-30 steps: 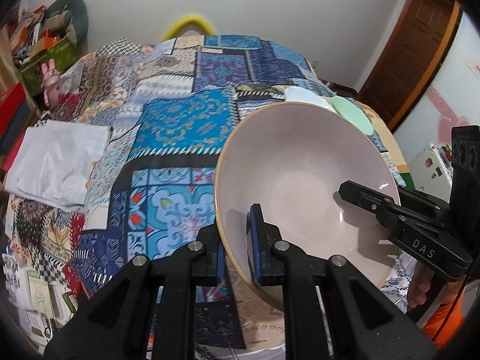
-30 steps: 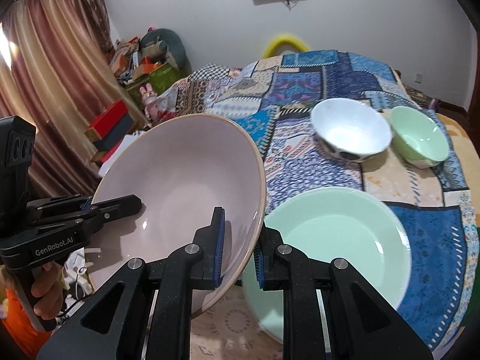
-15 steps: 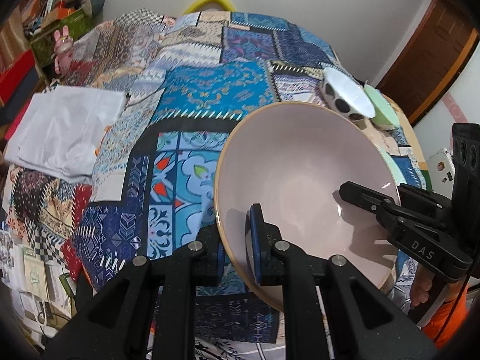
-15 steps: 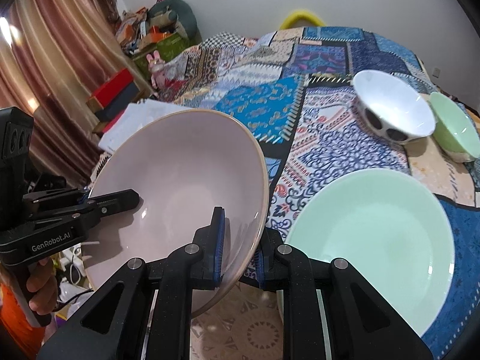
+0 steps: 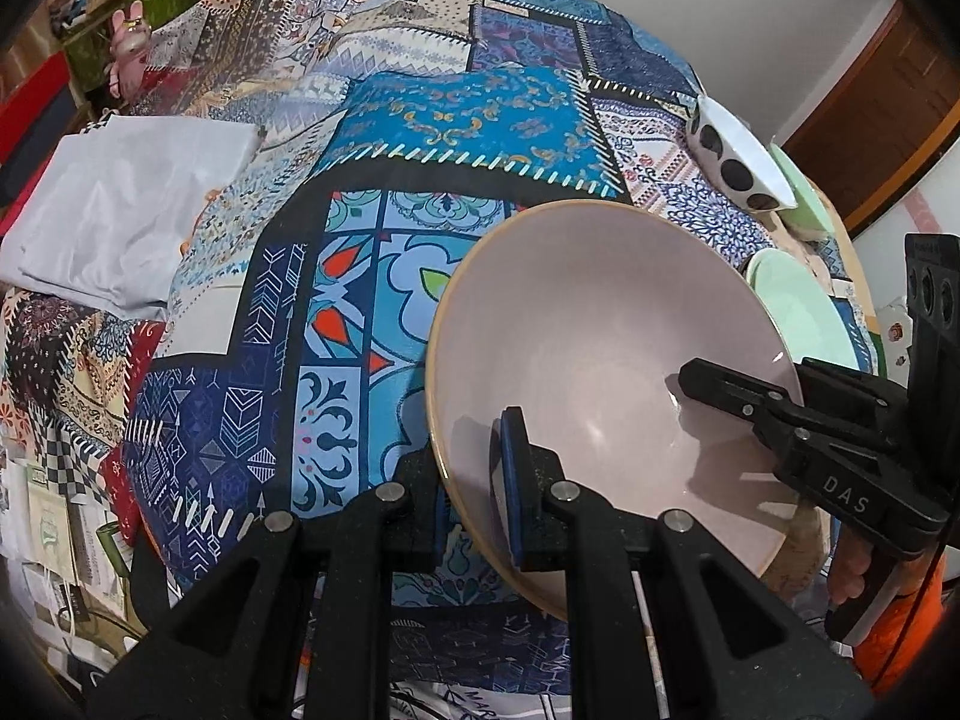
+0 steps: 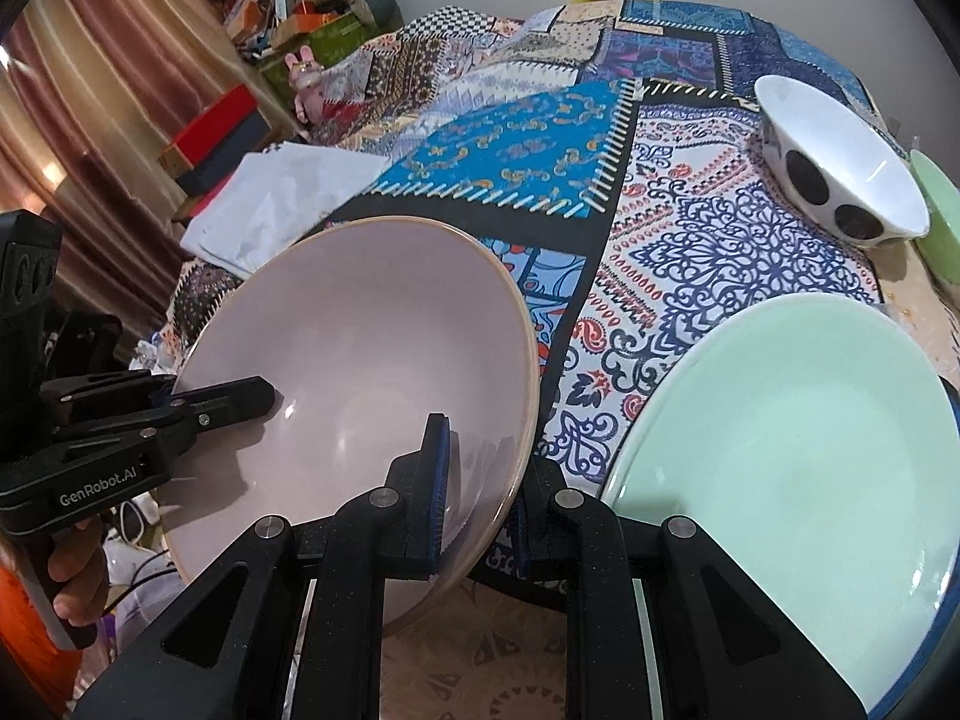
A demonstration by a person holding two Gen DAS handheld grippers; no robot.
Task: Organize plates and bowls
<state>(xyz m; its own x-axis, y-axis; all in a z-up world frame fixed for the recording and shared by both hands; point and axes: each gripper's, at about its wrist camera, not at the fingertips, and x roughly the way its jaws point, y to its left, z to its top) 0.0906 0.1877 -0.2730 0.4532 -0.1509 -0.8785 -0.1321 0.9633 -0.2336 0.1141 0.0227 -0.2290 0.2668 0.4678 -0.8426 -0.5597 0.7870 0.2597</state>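
A large pale pink bowl (image 5: 600, 324) with a tan rim is held tilted above the patchwork tablecloth by both grippers. My left gripper (image 5: 474, 480) is shut on its near left rim. My right gripper (image 6: 480, 480) is shut on its near right rim; it also shows in the left wrist view (image 5: 714, 384) clamped on the far rim. The pink bowl (image 6: 360, 360) fills the left of the right wrist view. A mint green plate (image 6: 792, 450) lies to its right. A white bowl with dark spots (image 6: 840, 162) and a small green bowl (image 6: 939, 210) stand behind the plate.
A white folded cloth (image 5: 126, 204) lies at the left on the patchwork tablecloth (image 5: 468, 126). Boxes and clutter (image 6: 288, 6) stand at the back left beyond the table. A brown door (image 5: 888, 96) is at the right.
Both grippers have lowered the pink bowl and moved it forward over the tablecloth, closer to the green plate. Their hold on the rim is unchanged.
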